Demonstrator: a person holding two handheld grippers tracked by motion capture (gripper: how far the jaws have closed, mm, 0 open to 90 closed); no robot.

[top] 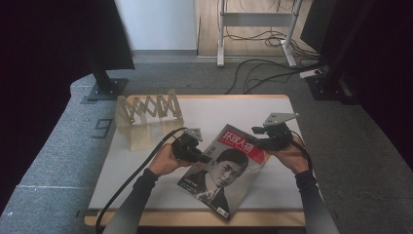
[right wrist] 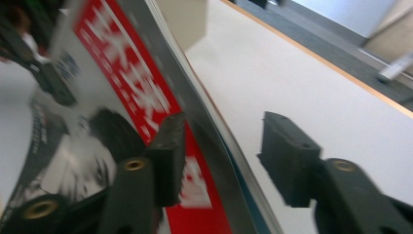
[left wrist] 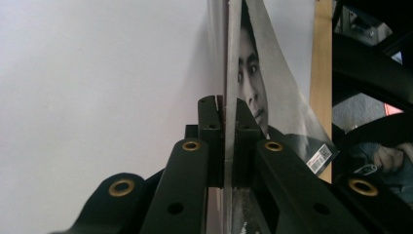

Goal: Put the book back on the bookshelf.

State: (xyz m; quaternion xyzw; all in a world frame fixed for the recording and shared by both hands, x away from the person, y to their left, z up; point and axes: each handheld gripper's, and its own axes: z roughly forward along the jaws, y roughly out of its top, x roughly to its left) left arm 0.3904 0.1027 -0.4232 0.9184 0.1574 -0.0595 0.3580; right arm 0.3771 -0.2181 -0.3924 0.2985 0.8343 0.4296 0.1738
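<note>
Here's the wooden accordion-style rack (top: 146, 113), standing at the back left of the white tabletop (top: 219, 109), its slots holding nothing that can be made out from the high view. In front of it, nearer the person, is a glossy magazine with a red title band and a black-and-white portrait on the cover (top: 224, 168). It's turned at an angle, one corner reaching toward the wooden front edge of the tabletop.

The left gripper (top: 197, 156) is clamped on the magazine's left edge. In the left gripper view its jaws are pressed tight together with the thin stack of pages (left wrist: 229, 73) pinched edge-on between them, the printed face running away above.

Over at the right, the right gripper (top: 263, 140) sits at the magazine's upper right corner, by the red band. In the right gripper view the jaws stand spread: one sits over the red cover (right wrist: 141, 92), the other is out over bare tabletop (right wrist: 302, 87), and the magazine's edge runs up between them with a clear gap to the far jaw. Nothing is squeezed there; the view is blurred, so whether the near jaw touches the cover I can't tell.

The person's dark sleeves come in from the bottom, with a black cable (top: 122, 190) trailing from the left gripper.

Around the tabletop there's grey carpet (top: 53, 151), black stand bases (top: 104, 90) at the back corners, dark curtains on both sides, and a tangle of cables (top: 263, 68) on the floor under a white frame (top: 255, 19).
</note>
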